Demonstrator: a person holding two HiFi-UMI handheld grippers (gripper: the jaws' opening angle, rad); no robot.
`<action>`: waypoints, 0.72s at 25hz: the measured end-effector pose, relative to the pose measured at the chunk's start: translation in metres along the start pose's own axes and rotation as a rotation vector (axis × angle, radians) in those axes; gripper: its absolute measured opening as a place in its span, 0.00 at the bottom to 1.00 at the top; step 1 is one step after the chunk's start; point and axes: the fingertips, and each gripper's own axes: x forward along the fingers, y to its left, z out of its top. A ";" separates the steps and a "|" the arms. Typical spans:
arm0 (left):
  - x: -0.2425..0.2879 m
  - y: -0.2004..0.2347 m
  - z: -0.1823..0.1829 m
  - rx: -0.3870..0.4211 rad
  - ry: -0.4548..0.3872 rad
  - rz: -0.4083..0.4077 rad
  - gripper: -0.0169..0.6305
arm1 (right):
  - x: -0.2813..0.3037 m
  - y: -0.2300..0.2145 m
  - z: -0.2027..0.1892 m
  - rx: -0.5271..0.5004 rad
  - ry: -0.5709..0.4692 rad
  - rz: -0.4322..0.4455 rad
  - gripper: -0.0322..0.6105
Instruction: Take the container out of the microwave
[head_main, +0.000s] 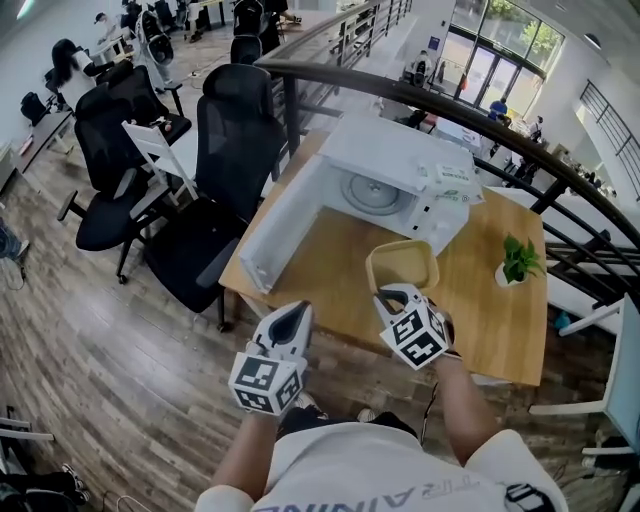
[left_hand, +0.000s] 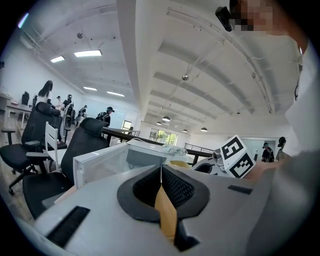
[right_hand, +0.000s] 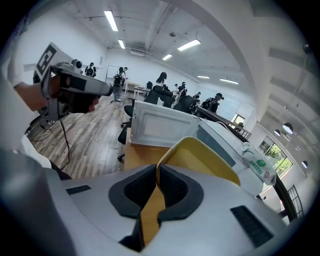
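Note:
A shallow yellow container (head_main: 402, 266) hangs just above the wooden table (head_main: 300, 275), in front of the white microwave (head_main: 395, 160). The microwave's door (head_main: 285, 225) stands wide open to the left, and the glass turntable (head_main: 375, 192) inside is bare. My right gripper (head_main: 386, 296) is shut on the container's near rim; in the right gripper view the pads (right_hand: 172, 187) pinch the yellow container (right_hand: 200, 160). My left gripper (head_main: 290, 318) hovers at the table's front edge, left of the right one. It (left_hand: 161, 172) is shut with nothing in it, pointing at the microwave (left_hand: 125, 157).
A small potted plant (head_main: 518, 262) stands on the table's right side. Black office chairs (head_main: 230, 150) and a white chair (head_main: 155, 155) crowd the table's left. A dark curved railing (head_main: 480, 125) runs behind the microwave. The floor is wood planks.

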 end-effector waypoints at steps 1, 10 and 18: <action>0.002 -0.009 0.000 0.002 -0.002 0.001 0.08 | -0.009 -0.001 -0.006 -0.004 0.000 0.002 0.11; 0.000 -0.089 -0.014 0.014 -0.008 0.030 0.08 | -0.080 -0.006 -0.071 -0.011 0.005 0.012 0.11; -0.007 -0.142 -0.035 0.029 -0.013 0.056 0.08 | -0.124 0.001 -0.100 -0.016 -0.032 0.041 0.11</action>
